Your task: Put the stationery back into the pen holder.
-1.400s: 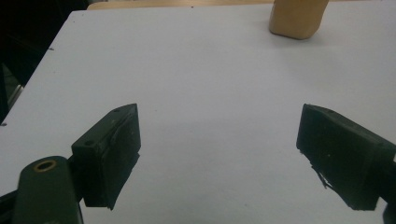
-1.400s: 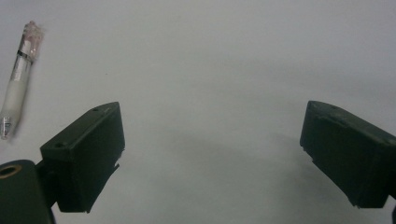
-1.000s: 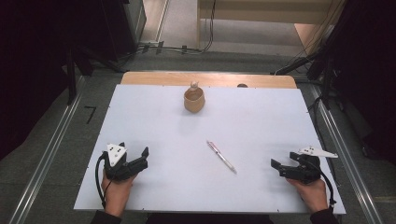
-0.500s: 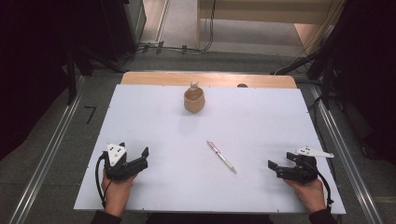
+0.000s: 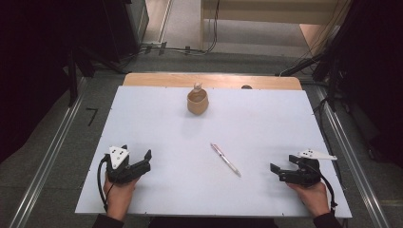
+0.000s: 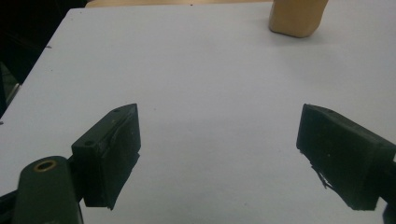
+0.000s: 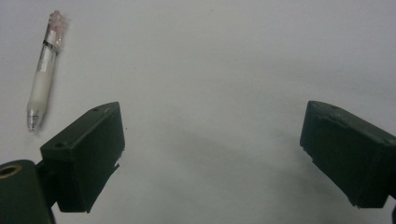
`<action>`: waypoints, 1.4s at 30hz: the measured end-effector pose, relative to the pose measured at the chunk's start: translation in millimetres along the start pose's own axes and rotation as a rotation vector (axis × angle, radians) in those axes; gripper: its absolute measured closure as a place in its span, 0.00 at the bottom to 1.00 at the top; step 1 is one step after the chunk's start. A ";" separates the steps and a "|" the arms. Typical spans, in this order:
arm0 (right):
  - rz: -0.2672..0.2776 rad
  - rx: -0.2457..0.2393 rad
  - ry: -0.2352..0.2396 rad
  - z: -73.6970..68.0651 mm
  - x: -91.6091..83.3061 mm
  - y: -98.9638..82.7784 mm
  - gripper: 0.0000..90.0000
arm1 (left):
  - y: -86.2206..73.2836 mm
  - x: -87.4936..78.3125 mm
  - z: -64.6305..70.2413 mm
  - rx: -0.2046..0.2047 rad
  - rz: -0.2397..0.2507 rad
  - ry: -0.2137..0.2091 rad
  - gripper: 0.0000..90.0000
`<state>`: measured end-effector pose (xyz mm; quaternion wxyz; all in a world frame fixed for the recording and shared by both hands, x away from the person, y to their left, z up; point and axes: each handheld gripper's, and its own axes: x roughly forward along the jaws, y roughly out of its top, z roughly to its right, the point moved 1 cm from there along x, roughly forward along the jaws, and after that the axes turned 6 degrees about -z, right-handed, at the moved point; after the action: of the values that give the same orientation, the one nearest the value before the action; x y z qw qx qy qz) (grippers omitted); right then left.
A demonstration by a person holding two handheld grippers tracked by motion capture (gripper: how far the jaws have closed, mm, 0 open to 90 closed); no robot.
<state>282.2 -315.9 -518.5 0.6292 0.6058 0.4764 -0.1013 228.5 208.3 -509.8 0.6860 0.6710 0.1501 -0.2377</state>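
Note:
A pink and clear pen (image 5: 225, 160) lies diagonally on the white table top (image 5: 266, 123), slightly right of centre. In the right gripper view the pen (image 7: 45, 70) sits beyond the left jaw, tip pointing toward me. My right gripper (image 5: 283, 164) rests near the front right of the table, a short way right of the pen, open with nothing between its jaws (image 7: 212, 144). Open and empty too, my left gripper (image 5: 138, 154) rests at the front left, aimed across bare table (image 6: 219, 144) toward a tan wooden cup (image 6: 297, 16).
The wooden cup (image 5: 197, 101), with a small object poking out of its top, stands at the back centre. A wooden strip (image 5: 214, 80) runs along the table's far edge. Cables and dark equipment lie on the floor beyond.
My right gripper has edged slightly left, toward the pen. The left gripper, pen and cup have stayed put.

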 end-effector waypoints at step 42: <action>-0.036 -0.068 0.068 -32.4 19.0 7.3 0.06 | -0.4 1.1 0.0 0.001 -0.006 -0.004 0.16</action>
<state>281.8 -277.8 -521.3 0.6311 0.5784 0.5113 -0.0757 229.2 208.2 -510.7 0.6852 0.6705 0.1508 -0.2413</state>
